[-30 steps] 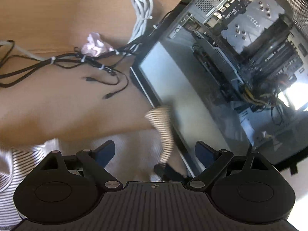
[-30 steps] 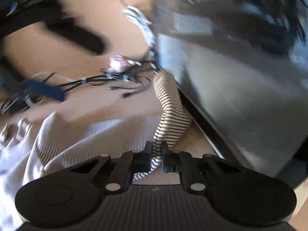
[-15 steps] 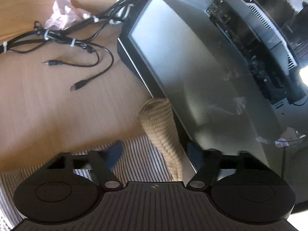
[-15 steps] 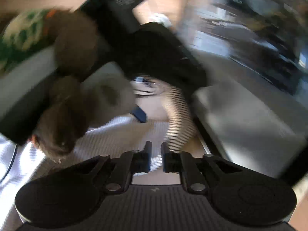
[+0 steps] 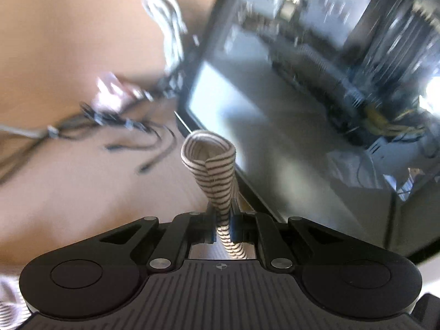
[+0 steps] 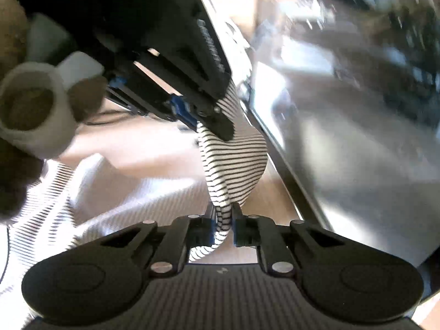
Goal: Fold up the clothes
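A white garment with thin dark stripes lies on a wooden table. Its sleeve (image 5: 211,173) stands up in a loop in the left wrist view, and my left gripper (image 5: 222,220) is shut on it. In the right wrist view my right gripper (image 6: 222,220) is shut on the same striped sleeve (image 6: 233,165) lower down. The left gripper (image 6: 192,110) shows there above, clamped on the sleeve's upper end. The garment's body (image 6: 110,192) spreads to the left.
A glass-sided computer case (image 5: 316,110) stands close on the right of the sleeve. Black cables (image 5: 110,126), a white cable bundle (image 5: 167,22) and a crumpled pink tissue (image 5: 110,93) lie on the wooden table (image 5: 68,178) behind. A gloved hand (image 6: 30,104) holds the left gripper.
My left gripper was open and has shut on the sleeve's end and lifted it. My right gripper has stayed shut on the sleeve while the left gripper came in above it.
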